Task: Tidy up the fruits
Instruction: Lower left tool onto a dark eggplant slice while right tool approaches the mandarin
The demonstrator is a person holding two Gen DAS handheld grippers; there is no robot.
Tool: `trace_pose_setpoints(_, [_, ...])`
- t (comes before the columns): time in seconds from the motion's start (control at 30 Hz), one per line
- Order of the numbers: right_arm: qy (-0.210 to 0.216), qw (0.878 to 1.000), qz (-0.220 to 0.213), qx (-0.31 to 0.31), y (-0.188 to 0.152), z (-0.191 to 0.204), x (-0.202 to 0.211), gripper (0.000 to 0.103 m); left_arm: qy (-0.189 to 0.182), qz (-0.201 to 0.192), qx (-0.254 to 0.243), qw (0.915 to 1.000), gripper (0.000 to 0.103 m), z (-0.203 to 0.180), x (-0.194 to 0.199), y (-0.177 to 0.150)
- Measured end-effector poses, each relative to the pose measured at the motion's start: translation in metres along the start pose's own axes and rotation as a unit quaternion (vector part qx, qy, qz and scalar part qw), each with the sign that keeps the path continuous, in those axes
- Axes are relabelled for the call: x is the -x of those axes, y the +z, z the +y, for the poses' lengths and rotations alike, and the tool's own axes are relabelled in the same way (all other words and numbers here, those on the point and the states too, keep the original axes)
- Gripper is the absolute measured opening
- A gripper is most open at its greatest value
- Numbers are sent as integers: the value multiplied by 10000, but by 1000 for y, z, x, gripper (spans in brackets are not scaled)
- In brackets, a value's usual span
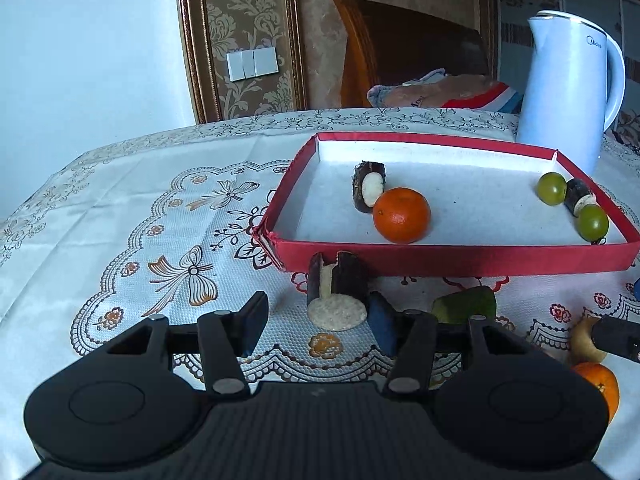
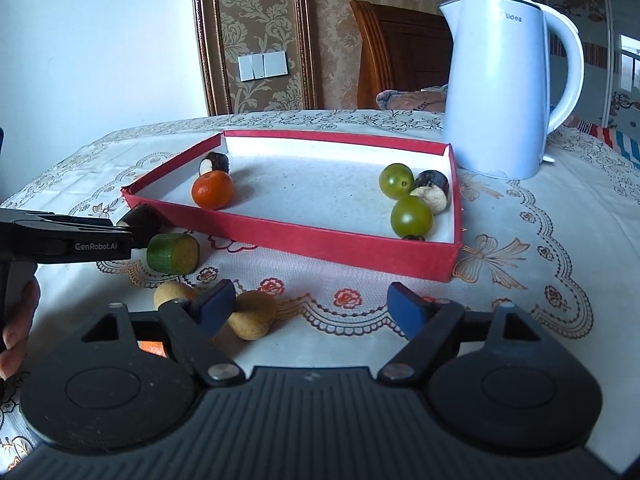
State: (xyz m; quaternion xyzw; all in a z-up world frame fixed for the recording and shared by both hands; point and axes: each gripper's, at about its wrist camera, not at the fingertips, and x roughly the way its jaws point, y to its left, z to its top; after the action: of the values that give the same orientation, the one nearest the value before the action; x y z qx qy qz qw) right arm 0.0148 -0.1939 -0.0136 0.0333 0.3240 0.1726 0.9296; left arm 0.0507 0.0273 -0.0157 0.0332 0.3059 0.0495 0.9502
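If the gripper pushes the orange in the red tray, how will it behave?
The orange looks round and smooth, so it would probably roll across the flat tray floor. The low wall should likely stop it. The dark piece just behind may block it that way.

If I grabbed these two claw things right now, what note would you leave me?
Left gripper: open around the dark cut piece in front of the red tray; pads not seen pressing.
Right gripper: open, holding nothing; tan pear-shaped piece sits at its left finger.
Done: in the tray, one orange, two green fruits, two dark pieces.
Left on the cloth: dark piece, green cylinder, tan piece, second orange.
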Motion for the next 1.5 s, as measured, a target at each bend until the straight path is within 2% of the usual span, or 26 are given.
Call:
trace_pose_setpoints(0.07, [248,9996,102,37,-1,2,0,74,2,-58,-78,10000,54,-3,2,-1])
trace_pose_setpoints(0.1, [268,9996,99,64,-2,4,0,68,-21,-88,-99,9999,54,-3,3,-1])
trace_pose_setpoints(0.17, [228,9996,94,118,-2,6,0,68,5,-88,-135,9999,52,-5,2,0])
trace_pose_setpoints(0.2, [241,9996,107,88,-2,5,-1,68,29,-57,-148,9999,47,-5,1,0])
trace_pose_setpoints(0.27, [272,9995,124,36,-2,3,-1,68,21,17,-135,9999,46,-5,-3,0])
trace_pose_setpoints(0.33, [270,9995,106,84,-2,5,-1,68,-7,0,-158,9999,40,-6,-4,0])
trace_pose_setpoints(0.4, [255,9996,98,103,-2,6,-1,66,-54,3,-194,9998,32,-7,-3,0])
trace_pose_setpoints(0.43, [300,9995,74,84,-2,5,0,62,-46,-31,-211,9998,32,-8,-2,-1])
trace_pose_setpoints(0.5, [482,9988,-29,37,-1,5,4,30,59,-88,-226,9997,32,-8,0,-2])
trace_pose_setpoints(0.53, [480,9988,-58,65,-1,5,5,28,81,-104,-202,9997,32,-7,0,-1])
trace_pose_setpoints(0.67, [507,9987,-25,85,-1,6,4,28,-35,-52,-76,10000,32,-2,1,-1])
trace_pose_setpoints(0.77, [458,9989,-17,36,-1,2,6,41,-26,-51,-92,9999,32,-3,1,-1])
trace_pose_setpoints(0.83, [459,9988,-167,-97,-2,-2,14,41,-30,-49,-90,9999,32,-3,1,-1])
trace_pose_setpoints(0.97, [927,9948,-274,-309,-14,-9,37,42,-26,-47,-94,9999,32,-3,1,-1])
trace_pose_setpoints(1.03, [1023,9945,-148,-138,-24,-1,39,48,-16,-48,-109,9999,32,-3,1,-1])
trace_pose_setpoints(1.13, [1020,9946,-43,207,-28,15,37,48,-17,-62,-146,9999,32,-4,1,-2])
trace_pose_setpoints(1.4, [870,9949,83,510,-18,43,20,48,15,-76,-277,9996,32,-10,1,-3])
trace_pose_setpoints(1.5, [779,9948,103,652,-17,52,16,43,7,-73,-252,9997,32,-10,1,-4])
